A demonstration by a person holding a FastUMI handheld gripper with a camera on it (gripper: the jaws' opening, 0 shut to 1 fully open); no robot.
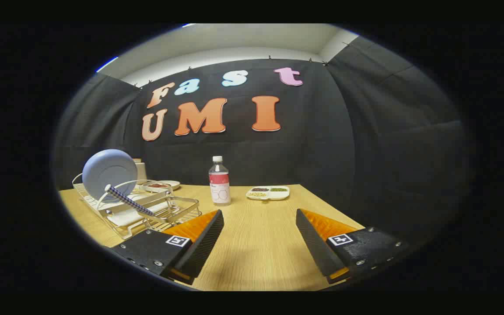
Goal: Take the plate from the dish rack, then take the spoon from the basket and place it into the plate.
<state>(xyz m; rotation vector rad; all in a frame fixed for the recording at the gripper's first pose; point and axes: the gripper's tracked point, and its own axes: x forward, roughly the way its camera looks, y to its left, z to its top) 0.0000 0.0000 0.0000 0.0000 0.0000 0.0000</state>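
Gripper view looked across a wooden table [260, 245] toward the black cloth wall. The gripper [260, 238] hung above the near part of the table with its two fingers spread wide apart and nothing between them, only bare tabletop showing in the gap. Off to the left of the fingers sat a wire dish rack [147, 214]. A pale blue plate [109, 174] stood upright on edge in the rack's far end. A spoon [128, 201] with a checked handle leaned at a slant in the rack's basket part, its handle end up against the plate's face; its bowl was hidden low among the wires. Beyond the fingers, near the middle of the table, a clear plastic bottle [219, 181] with a white cap and a red label stood upright. Just to its right lay a white divided dish [268, 193] holding small bits of food. Behind the rack, a shallow bowl [161, 186] rested on the table.
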